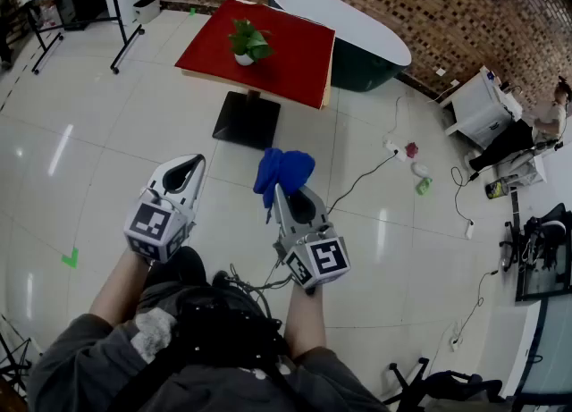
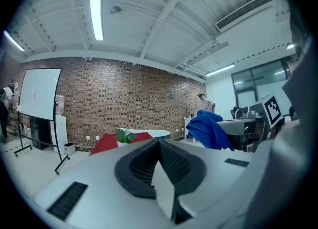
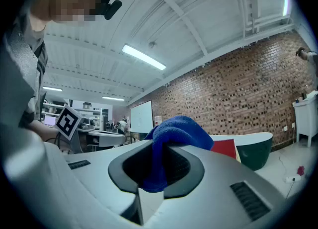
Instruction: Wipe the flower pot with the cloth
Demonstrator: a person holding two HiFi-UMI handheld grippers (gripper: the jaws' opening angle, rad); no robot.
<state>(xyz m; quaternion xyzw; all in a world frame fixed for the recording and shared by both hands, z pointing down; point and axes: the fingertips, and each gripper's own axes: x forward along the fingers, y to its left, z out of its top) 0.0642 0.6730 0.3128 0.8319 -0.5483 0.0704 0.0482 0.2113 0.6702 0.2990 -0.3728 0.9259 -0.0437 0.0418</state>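
Blue cloth (image 1: pixel 284 172) bunched between right gripper's (image 1: pixel 276 189) clamped jaws; left gripper's (image 1: pixel 197 162) jaws clenched, apparently empty.

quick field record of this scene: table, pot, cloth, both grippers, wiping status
table: red square table, ahead of the person
pot: small white flower pot holding a green plant, on that table, untouched
cloth: blue fleecy cloth, pinched in the right gripper
left gripper: shut, empty
right gripper: shut on the cloth
wiping: not yet begun
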